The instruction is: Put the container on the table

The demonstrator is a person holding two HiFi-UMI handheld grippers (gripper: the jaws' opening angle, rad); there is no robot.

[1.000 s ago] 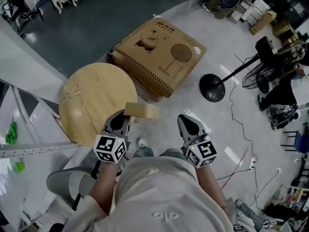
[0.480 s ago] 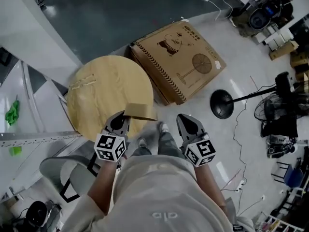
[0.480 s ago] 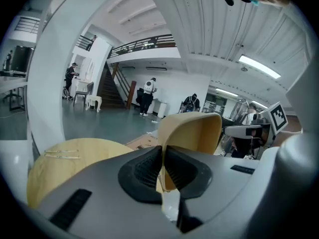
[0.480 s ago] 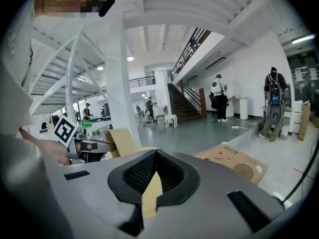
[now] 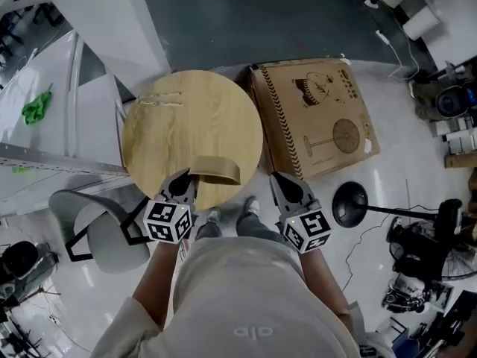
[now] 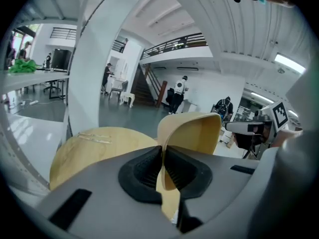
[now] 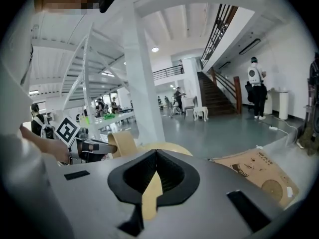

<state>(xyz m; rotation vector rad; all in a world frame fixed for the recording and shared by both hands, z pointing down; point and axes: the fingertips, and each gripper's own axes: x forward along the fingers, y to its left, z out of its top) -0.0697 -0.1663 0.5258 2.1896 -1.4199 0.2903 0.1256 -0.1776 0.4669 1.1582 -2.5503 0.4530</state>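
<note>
A tan wooden container (image 5: 218,168) with rounded corners hangs over the near edge of the round wooden table (image 5: 186,121). My left gripper (image 5: 187,178) is shut on its left wall. In the left gripper view the thin wall (image 6: 192,133) stands pinched between the black pads, with the table (image 6: 94,146) beyond. My right gripper (image 5: 277,183) is to the right of the container and apart from it, jaws together with nothing in them. The right gripper view shows its closed tips (image 7: 155,156), the container (image 7: 122,144) at left and the table's edge (image 7: 169,147) ahead.
A flat cardboard box (image 5: 317,118) printed with a fan lies on the floor against the table's right side. A black fan base (image 5: 350,203) stands near my right. A grey chair (image 5: 97,237) sits at lower left. Two thin sticks (image 5: 160,99) lie on the table's far side.
Both grippers and the held container have swung toward the round table. The container, earlier off the table's right edge, now hangs over its near edge. Neither gripper's jaws changed.
</note>
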